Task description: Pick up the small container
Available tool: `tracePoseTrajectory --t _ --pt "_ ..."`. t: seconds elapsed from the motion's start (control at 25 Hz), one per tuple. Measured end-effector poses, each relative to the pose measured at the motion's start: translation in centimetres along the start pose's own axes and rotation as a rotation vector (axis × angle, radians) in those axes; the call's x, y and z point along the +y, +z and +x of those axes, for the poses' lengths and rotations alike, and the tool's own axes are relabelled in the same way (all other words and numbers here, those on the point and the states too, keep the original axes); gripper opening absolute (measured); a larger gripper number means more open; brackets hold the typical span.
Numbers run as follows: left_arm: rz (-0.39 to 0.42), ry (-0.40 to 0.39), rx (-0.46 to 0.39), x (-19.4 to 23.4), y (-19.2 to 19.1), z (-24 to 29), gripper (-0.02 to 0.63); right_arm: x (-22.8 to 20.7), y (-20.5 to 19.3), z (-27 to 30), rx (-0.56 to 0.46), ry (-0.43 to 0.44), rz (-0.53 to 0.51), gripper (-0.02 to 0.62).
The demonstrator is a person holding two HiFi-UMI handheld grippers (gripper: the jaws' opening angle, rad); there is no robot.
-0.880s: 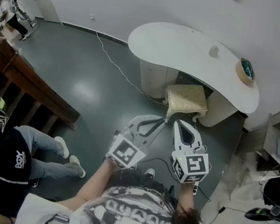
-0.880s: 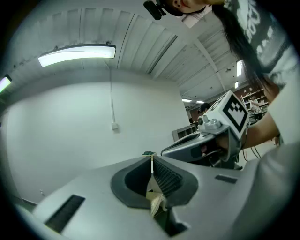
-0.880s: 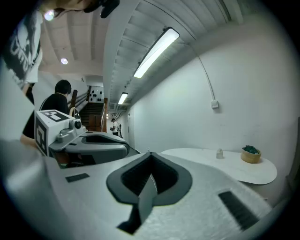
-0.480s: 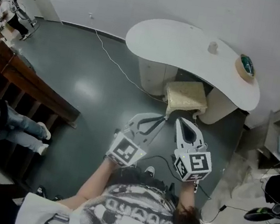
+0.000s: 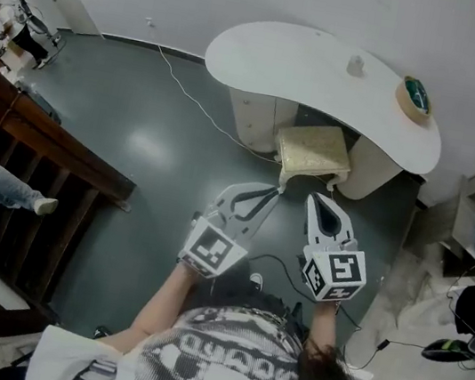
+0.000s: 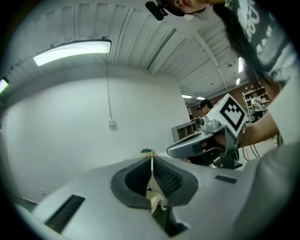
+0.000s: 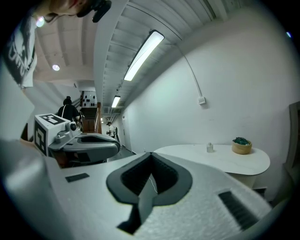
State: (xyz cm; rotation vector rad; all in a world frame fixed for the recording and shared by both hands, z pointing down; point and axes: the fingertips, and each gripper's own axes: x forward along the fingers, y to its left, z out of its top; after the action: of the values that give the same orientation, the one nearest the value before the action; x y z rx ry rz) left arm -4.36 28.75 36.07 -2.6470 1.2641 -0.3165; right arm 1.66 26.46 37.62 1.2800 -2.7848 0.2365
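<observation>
Standing well back from a white, curved tabletop (image 5: pixel 286 62), a person holds a pair of tongs in each hand, seen from above. The left tongs (image 5: pixel 275 191) and the right tongs (image 5: pixel 315 198) are side by side, pointing toward the tabletop. Both are clenched, tips meeting, with nothing held in either.

The small container (image 5: pixel 356 65) stands upright on the tabletop toward its far edge, well apart from both tongs. A tan bowl (image 5: pixel 417 99) with something green inside sits near it, to its right, not touching. Under the tabletop, closer to the person, is a cream cushioned stool (image 5: pixel 314 152).

In the right gripper view the container looks like a tiny pale pot or bottle with a narrower top, though it is too small to make out more. It is probably light and rigid, perhaps plastic, so it should lift with little force. Its small base means a sideways nudge could topple it, and smooth walls may slip. The likeliest good hold is across the middle of its body, after the tongs are first released wide enough to straddle it.
</observation>
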Motion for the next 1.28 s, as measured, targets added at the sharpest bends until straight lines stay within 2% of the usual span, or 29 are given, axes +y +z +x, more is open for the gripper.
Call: tracePoseTrajectory --t 0.28,0.6,0.8,1.28 --pt "0.021 -0.019 0.010 0.0 0.5 1.9 0.012 -2.5 -0.1 -0.1 -0.009 -0.027 0.026 -0.003" --pt "0.027 -0.070 0.018 1.5 -0.8 5.6 0.012 -5.9 -0.4 2.3 -0.015 -0.071 0.059 -0.003" --pt "0.005 -0.100 0.005 4.4 -2.2 9.8 0.012 -8.6 -0.8 5.9 0.010 -0.096 0.057 -0.003" --pt "-0.021 -0.194 -0.016 14.5 -4.5 19.1 0.012 -15.2 1.6 17.8 0.041 -0.174 0.049 -0.003"
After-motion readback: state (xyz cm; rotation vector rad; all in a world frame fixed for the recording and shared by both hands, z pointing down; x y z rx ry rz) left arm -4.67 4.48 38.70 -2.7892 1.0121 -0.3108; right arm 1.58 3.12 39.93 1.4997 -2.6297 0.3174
